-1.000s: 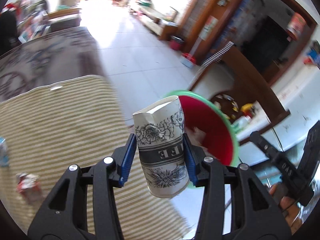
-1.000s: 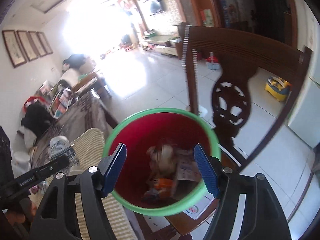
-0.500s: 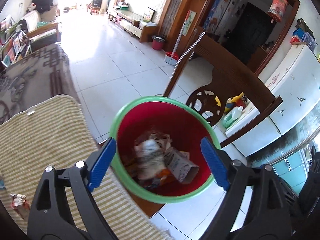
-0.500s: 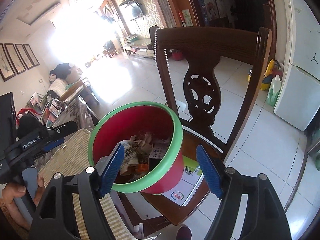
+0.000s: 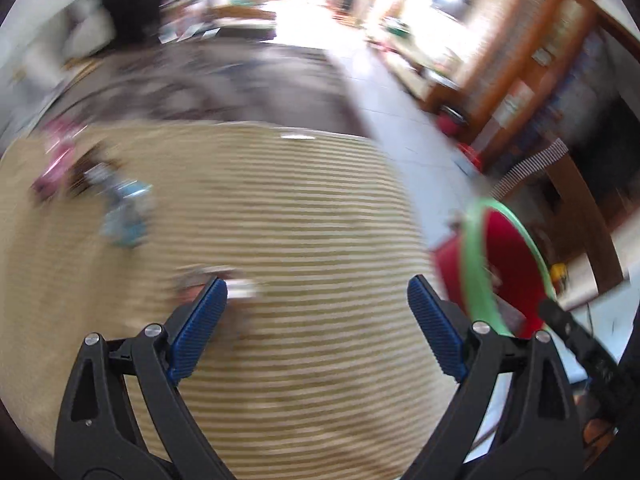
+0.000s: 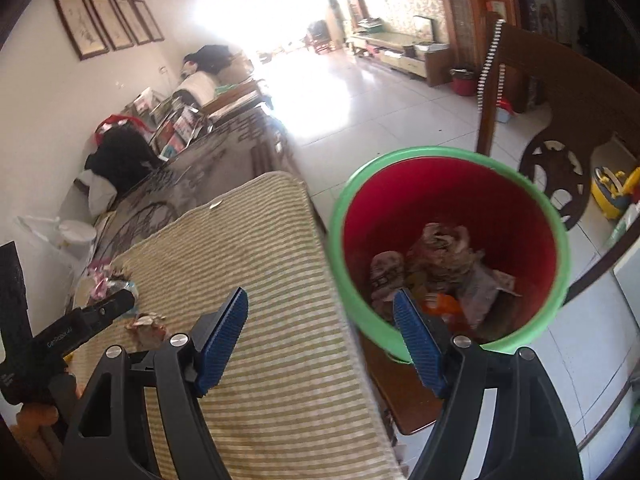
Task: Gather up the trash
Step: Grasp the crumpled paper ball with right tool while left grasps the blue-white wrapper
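Left wrist: table litter [image 5: 124, 216] blurred.

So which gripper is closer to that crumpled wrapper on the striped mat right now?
Left. The left gripper hangs open over the striped mat, one pad beside the crumpled wrapper. The right gripper sits open at the mat's edge by the red bin.

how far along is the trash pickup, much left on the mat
Done: the red bin already holds crumpled paper and wrappers. In hand: nothing, the left gripper and right gripper are both open. Left: a few scraps on the striped mat.
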{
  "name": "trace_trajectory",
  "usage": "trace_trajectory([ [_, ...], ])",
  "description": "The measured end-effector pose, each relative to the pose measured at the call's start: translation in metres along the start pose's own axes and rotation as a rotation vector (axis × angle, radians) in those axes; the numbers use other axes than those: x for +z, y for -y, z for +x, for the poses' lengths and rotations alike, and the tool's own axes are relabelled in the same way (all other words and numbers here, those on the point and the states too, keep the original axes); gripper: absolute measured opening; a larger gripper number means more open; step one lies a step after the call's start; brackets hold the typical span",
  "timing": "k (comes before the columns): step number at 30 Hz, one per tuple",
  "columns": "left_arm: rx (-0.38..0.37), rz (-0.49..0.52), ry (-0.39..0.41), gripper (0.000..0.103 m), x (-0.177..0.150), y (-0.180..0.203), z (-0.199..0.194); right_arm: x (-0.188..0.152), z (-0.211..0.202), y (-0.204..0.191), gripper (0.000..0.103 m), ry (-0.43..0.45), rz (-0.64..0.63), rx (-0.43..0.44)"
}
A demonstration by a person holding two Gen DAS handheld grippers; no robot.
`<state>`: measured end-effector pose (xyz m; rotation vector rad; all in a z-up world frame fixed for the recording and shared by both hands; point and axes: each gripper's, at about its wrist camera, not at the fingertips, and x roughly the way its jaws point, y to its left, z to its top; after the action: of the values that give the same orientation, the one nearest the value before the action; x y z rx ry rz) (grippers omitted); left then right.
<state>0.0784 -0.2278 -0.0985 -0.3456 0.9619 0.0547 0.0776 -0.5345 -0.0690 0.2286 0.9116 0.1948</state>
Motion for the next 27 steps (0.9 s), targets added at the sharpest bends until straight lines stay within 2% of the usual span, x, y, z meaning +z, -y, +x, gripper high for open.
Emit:
trace_trajectory([
  [4, 0.081, -0.137, 0.027, 0.089, 0.006, -0.07, -0.013, -0.008, 0.028, -0.055, 0.073, -0.071, -0.083, 0.07],
  [9, 0.14, -0.227, 0.049, 0.089, 0.009, -0.144, -0.028, -0.024, 0.059, -0.121, 0.073, -0.154, -0.151, 0.131],
  [13, 0.14, -0.253, 0.028, 0.089, 0.01, -0.186, -0.032, -0.038, 0.087, -0.166, 0.073, -0.214, -0.175, 0.16],
  [18, 0.13, -0.22, 0.018, 0.089, 0.021, -0.218, -0.038, -0.049, 0.126, -0.202, 0.074, -0.271, -0.153, 0.149],
  [20, 0.119, -0.208, 0.017, 0.089, 0.027, -0.23, -0.036, -0.055, 0.14, -0.21, 0.068, -0.292, -0.116, 0.143],
  [21, 0.111, -0.204, 0.013, 0.089, 0.029, -0.234, -0.034, -0.057, 0.142, -0.213, 0.047, -0.295, -0.113, 0.137],
  [22, 0.092, -0.192, -0.001, 0.089, 0.032, -0.237, -0.029, -0.061, 0.147, -0.218, 0.037, -0.31, -0.115, 0.121],
  [27, -0.013, -0.133, -0.05, 0.089, 0.047, -0.229, -0.002, -0.065, 0.128, -0.222, 0.032, -0.259, -0.09, 0.096],
])
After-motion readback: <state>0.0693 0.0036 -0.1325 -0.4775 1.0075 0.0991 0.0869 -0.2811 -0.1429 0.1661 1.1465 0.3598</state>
